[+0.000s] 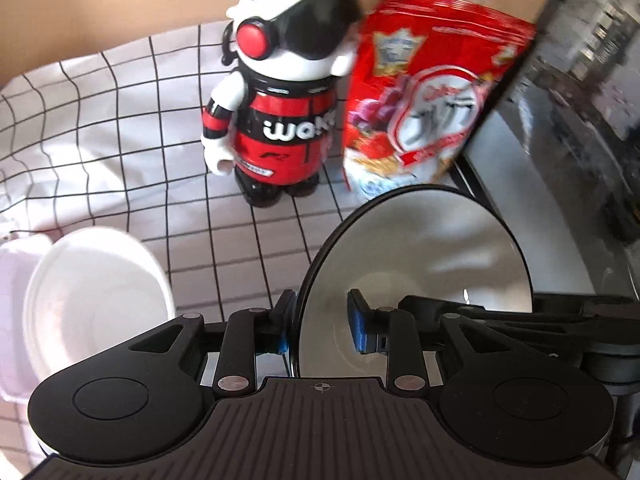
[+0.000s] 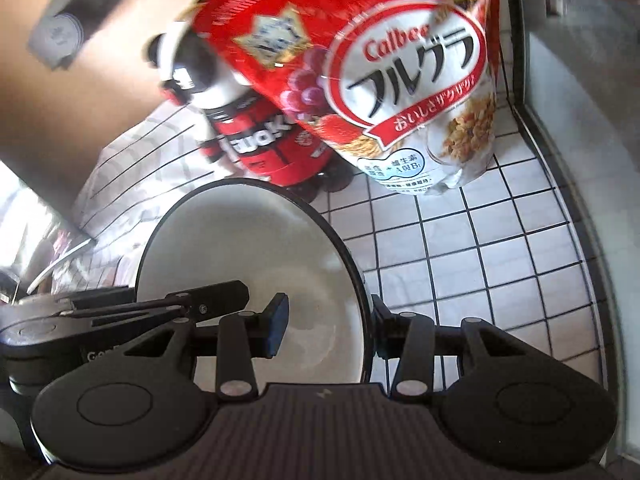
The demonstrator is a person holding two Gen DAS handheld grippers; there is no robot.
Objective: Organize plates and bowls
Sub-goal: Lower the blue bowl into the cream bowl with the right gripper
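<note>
Here, each hand-held gripper, left (image 1: pixel 320 322) and right (image 2: pixel 328 322), open astride round, glossy, black-rimmed bowl (image 1: pixel 420 248).

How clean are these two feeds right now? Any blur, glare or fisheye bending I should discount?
Left wrist view: the toy figure's head and the cereal bag are smeared by motion blur, grid lines on the cloth bow, and a bright glint sits on the black-rimmed bowl. Right wrist view: the bag's upper left is blurred though its logo reads, and the tile lines curve toward the right edge.
</note>
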